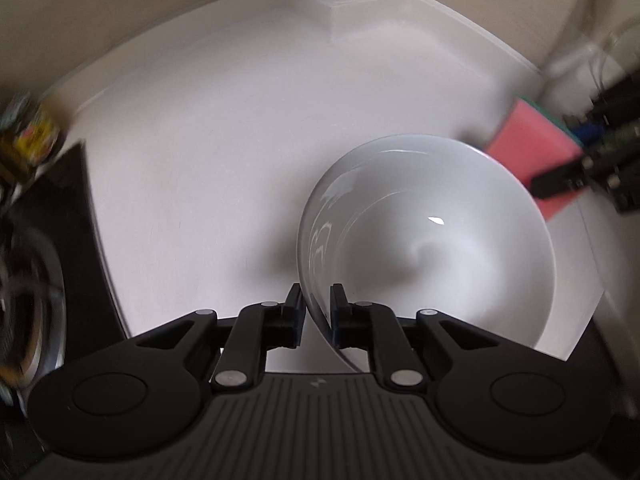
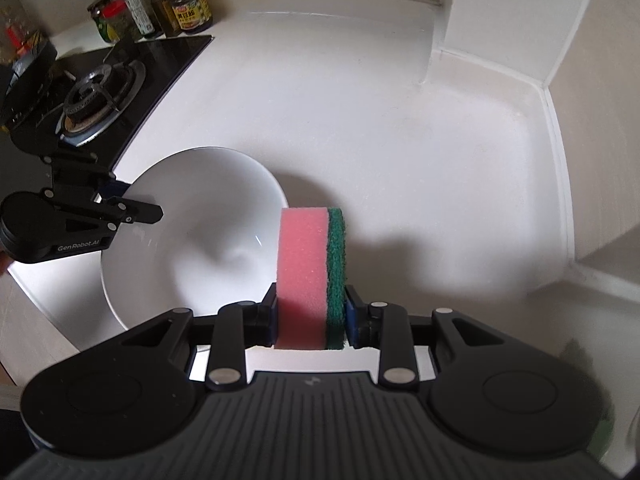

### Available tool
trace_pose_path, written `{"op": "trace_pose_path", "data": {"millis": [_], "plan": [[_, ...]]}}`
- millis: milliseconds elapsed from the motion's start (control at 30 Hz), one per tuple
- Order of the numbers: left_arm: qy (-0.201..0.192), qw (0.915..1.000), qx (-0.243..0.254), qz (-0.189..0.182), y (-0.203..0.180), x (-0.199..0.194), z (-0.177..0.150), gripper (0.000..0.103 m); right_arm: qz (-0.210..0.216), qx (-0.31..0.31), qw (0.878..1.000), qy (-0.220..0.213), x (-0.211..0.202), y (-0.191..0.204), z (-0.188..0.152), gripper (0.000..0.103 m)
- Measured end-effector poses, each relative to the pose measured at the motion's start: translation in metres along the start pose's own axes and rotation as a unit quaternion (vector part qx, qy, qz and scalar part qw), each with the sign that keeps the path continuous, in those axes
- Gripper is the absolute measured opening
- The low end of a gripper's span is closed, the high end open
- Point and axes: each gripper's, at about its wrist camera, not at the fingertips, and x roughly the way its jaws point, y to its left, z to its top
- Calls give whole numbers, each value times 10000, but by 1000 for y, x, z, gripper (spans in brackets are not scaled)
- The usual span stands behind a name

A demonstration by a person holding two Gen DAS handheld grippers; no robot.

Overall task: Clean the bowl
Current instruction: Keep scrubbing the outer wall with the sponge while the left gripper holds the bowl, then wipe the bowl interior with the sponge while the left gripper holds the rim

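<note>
— Left wrist view: where is the glossy white ceramic bowl (image 1: 432, 240)?
— Tilted above the white counter (image 1: 208, 184), its rim pinched by the left tool (image 1: 317, 312).
— And the right tool (image 2: 310, 312)?
— Clamped on a pink foam sponge with green scouring layer (image 2: 308, 276), just beside the bowl's rim, right of it.

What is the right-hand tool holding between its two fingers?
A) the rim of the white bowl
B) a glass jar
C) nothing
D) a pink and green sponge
D: in the right wrist view, the right tool clamps the pink foam sponge with a green scouring layer beside the white ceramic bowl.
</note>
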Motion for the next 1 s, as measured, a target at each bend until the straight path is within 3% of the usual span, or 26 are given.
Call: {"op": "trace_pose_path", "data": {"millis": [167, 300, 433, 567, 667, 867, 1000], "plan": [[-62, 9996, 271, -40, -1, 8, 8, 12, -237, -206, 9994, -147, 2, 1, 12, 27], [-228, 9996, 155, -55, 0, 11, 6, 12, -340, -219, 9987, -318, -3, -1, 10, 26], [-235, 9995, -184, -143, 4, 8, 1, 12, -568, -181, 9924, -1078, -41, 3, 7, 26], [-340, 9987, -350, -140, 7, 3, 3, 16, -82, -23, 9905, -1371, -74, 11, 7, 26], [-452, 9975, -506, -183, 8, -1, 0, 18, 438, 18, 9932, -1075, -74, 24, 9, 26], [-567, 9951, -673, -448, 23, -15, -11, 19, 185, -320, 9993, -66, -17, 46, 21, 26], [-642, 9941, -672, -564, 27, -28, -17, 17, -173, -642, 9978, -44, 7, 59, 37, 26]]}}
